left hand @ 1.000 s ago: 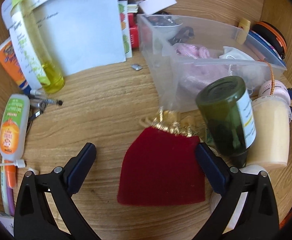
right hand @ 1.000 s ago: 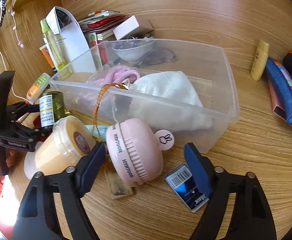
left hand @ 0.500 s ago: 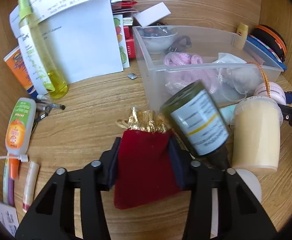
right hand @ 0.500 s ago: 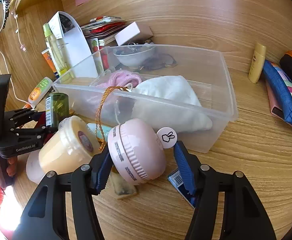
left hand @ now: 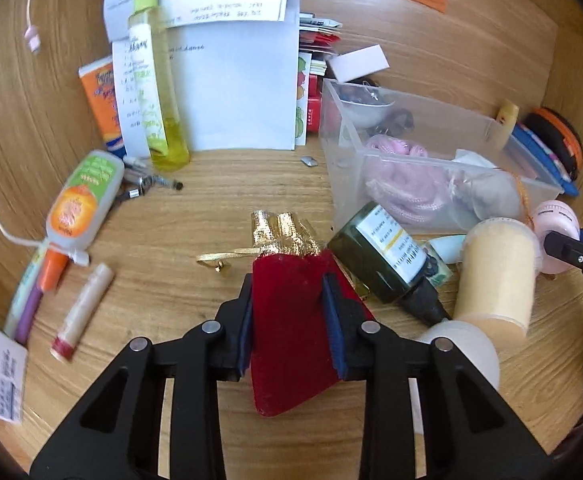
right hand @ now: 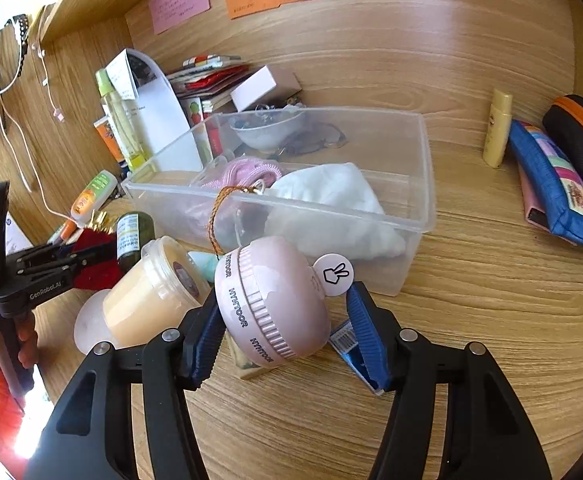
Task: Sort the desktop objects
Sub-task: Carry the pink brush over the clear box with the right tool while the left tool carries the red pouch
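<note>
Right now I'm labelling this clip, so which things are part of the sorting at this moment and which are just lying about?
In hand:
- red velvet pouch, pinched by the left gripper
- pink round case, clamped by the right gripper
- clear plastic bin, the likely destination

Lying about:
- dark green bottle
- cream-coloured jar
- yellow spray bottle
- lip balm stick
- blue pencil pouch

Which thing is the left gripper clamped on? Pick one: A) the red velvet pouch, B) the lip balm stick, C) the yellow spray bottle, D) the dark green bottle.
A: the left gripper has its blue pads pressed against both sides of the red velvet pouch, bunching the cloth between them.
</note>
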Tool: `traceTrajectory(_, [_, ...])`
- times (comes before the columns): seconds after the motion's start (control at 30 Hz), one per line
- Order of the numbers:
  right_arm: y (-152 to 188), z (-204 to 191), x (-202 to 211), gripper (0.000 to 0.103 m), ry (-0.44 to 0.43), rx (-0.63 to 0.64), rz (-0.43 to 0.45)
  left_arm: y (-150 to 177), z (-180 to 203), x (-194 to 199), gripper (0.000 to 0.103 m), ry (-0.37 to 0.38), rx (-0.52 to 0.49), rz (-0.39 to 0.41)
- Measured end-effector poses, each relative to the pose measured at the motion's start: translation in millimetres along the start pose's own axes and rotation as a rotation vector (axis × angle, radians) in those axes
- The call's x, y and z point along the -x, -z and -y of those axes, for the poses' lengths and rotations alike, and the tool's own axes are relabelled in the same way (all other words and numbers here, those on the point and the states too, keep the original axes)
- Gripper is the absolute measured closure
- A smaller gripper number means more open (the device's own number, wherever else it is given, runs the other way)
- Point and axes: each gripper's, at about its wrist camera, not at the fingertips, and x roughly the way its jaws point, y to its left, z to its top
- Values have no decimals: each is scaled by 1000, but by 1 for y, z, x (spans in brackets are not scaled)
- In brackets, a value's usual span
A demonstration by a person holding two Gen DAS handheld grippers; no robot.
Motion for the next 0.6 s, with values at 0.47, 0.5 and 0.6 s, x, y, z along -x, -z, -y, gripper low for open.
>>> traceTrajectory(0.47, [-12,10,35,47,16,-17,98,-25,6,47,74,19,8,122])
traceTrajectory(0.5, [-14,10,37,47,19,-15,106,-26,7,50,74,26,3,130])
traceTrajectory(0.6, [-18,11,45,47,29,-10,131,-37,14,58,74,51,-5,163])
